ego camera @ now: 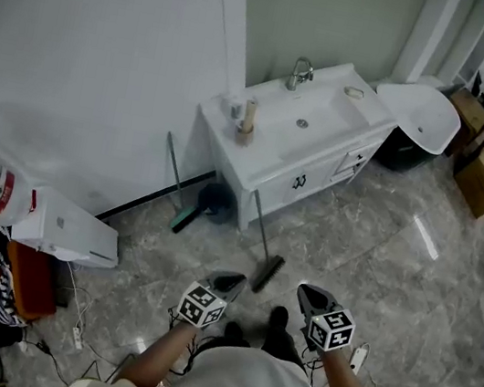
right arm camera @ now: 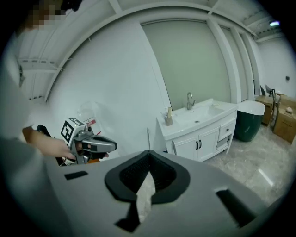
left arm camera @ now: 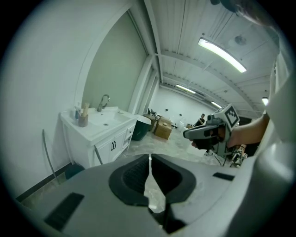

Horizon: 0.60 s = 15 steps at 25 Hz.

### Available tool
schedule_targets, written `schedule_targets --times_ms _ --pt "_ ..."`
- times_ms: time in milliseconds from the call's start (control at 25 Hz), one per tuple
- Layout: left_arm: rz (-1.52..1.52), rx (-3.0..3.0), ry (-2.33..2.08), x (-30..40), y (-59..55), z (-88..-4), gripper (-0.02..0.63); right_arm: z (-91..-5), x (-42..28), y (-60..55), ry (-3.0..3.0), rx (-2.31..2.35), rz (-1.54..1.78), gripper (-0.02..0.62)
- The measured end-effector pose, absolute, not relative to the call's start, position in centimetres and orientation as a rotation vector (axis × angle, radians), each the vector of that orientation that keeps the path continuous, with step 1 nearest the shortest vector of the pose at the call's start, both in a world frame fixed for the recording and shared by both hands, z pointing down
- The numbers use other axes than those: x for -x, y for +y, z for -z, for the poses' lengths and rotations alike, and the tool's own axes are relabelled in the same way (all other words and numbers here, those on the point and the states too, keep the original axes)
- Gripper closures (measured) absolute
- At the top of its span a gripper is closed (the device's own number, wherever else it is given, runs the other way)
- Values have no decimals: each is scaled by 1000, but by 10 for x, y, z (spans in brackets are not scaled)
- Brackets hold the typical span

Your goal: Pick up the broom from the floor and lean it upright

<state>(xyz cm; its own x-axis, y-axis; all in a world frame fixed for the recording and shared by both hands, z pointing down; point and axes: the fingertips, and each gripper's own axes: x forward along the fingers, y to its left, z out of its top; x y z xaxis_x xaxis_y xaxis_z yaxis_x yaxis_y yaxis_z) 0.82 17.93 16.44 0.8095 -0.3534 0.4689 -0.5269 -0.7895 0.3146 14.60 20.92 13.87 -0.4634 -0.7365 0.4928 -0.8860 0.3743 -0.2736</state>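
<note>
The broom (ego camera: pixel 262 242) stands tilted against the front of the white sink cabinet (ego camera: pixel 319 176). Its dark brush head is on the marble floor (ego camera: pixel 379 258), and the top of the handle seems to touch the cabinet's left corner, though it is thin there and hard to follow. Both tools are held up in front of the person, near each other and apart from the broom. The left hand-held gripper (left arm camera: pixel 149 172) has its jaws pressed together with nothing between them. The right hand-held gripper (right arm camera: pixel 148 172) is closed and empty in the same way. A second long-handled tool (ego camera: pixel 174 178) leans on the wall beside the cabinet.
</note>
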Motion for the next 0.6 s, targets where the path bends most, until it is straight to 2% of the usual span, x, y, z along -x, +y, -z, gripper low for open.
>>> schedule_targets --times_ms 600 --pt "-418 -2596 -777 -42 242 -97 586 -76 -211 284 -2421 -1419 -491 595"
